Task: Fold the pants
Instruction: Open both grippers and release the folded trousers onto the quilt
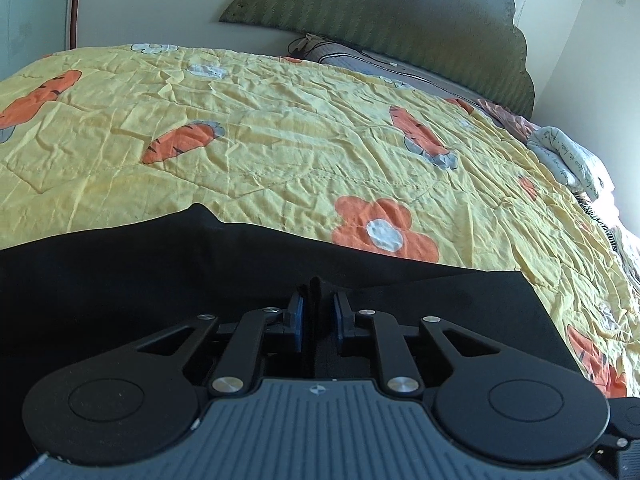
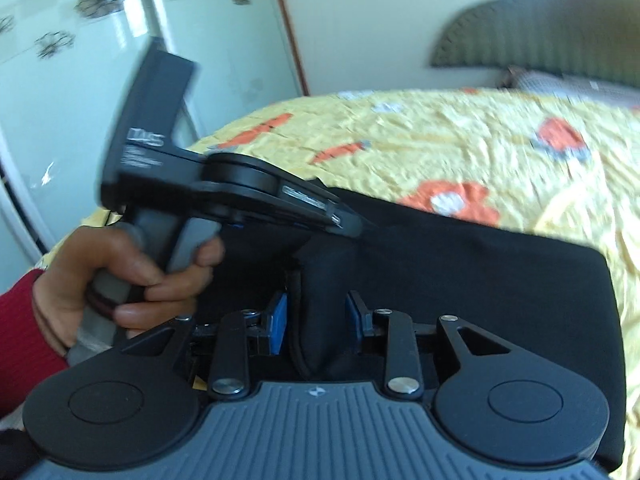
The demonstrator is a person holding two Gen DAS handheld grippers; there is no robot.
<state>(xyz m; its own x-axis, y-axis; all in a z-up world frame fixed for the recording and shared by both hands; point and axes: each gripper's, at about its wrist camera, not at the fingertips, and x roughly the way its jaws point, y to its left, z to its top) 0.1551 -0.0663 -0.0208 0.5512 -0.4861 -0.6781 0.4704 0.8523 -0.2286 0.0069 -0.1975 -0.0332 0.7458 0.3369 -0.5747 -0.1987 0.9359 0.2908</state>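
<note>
Black pants (image 1: 120, 272) lie on a yellow quilt with orange carrots and flowers (image 1: 248, 136). My left gripper (image 1: 319, 304) is shut on a pinch of the black fabric at the pants' near edge. In the right wrist view the pants (image 2: 480, 280) spread to the right, and my right gripper (image 2: 316, 316) is shut on a thick fold of the pants with a seam edge. The left gripper (image 2: 352, 226) shows there too, held by a hand, its tips on the fabric just beyond.
A green headboard (image 1: 400, 12) and a grey pillow (image 1: 380, 64) are at the far end of the bed. Light bedding (image 1: 568, 156) is bunched at the right edge. A white wardrobe (image 2: 80, 60) stands left of the bed.
</note>
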